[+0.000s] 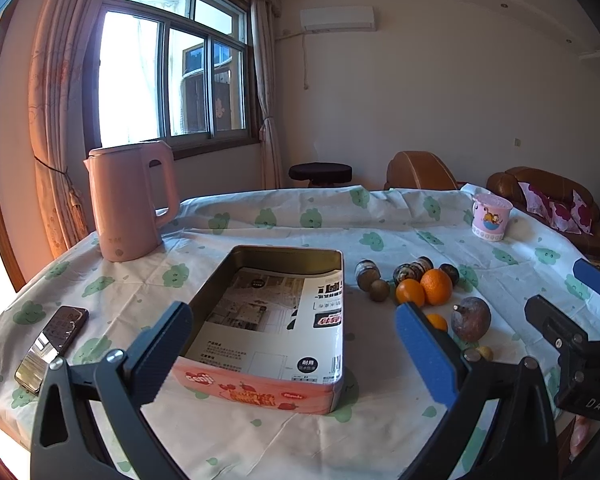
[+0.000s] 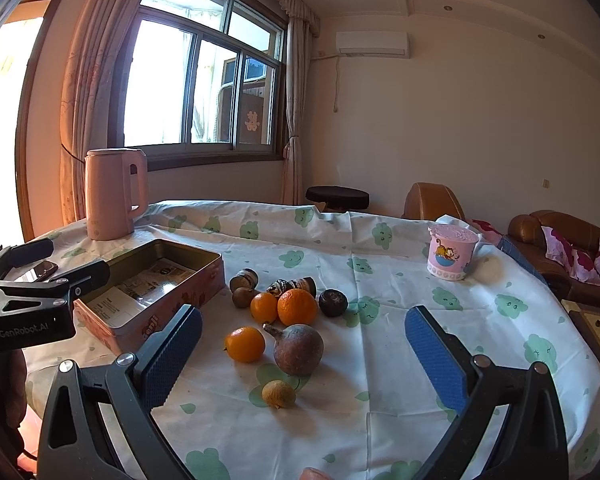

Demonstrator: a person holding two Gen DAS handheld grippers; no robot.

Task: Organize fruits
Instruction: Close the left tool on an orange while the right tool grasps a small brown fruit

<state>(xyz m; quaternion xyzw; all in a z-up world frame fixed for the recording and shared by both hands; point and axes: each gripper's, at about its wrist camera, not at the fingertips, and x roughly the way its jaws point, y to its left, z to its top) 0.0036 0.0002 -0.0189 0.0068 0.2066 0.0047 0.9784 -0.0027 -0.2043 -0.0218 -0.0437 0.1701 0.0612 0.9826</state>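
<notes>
An open pink tin box (image 1: 260, 384) (image 2: 172, 296) lined with printed paper stands on the table, with no fruit in it. Right of it lies a cluster of fruit: three oranges (image 2: 297, 307), a brownish pomegranate-like fruit (image 2: 299, 349) (image 1: 471, 319), a small yellow fruit (image 2: 278, 394), kiwis (image 1: 379, 290) and dark round fruits (image 2: 333, 302). My left gripper (image 1: 294, 356) is open, straddling the box's near end. My right gripper (image 2: 302, 364) is open and empty, hovering just before the pomegranate-like fruit and the small yellow fruit.
A pink kettle (image 1: 130, 204) stands at the back left. A phone (image 1: 52, 348) lies left of the box. A pink cartoon cup (image 2: 450, 256) stands at the back right. The table has a white cloth with green clouds (image 2: 380, 420). Sofas stand beyond it.
</notes>
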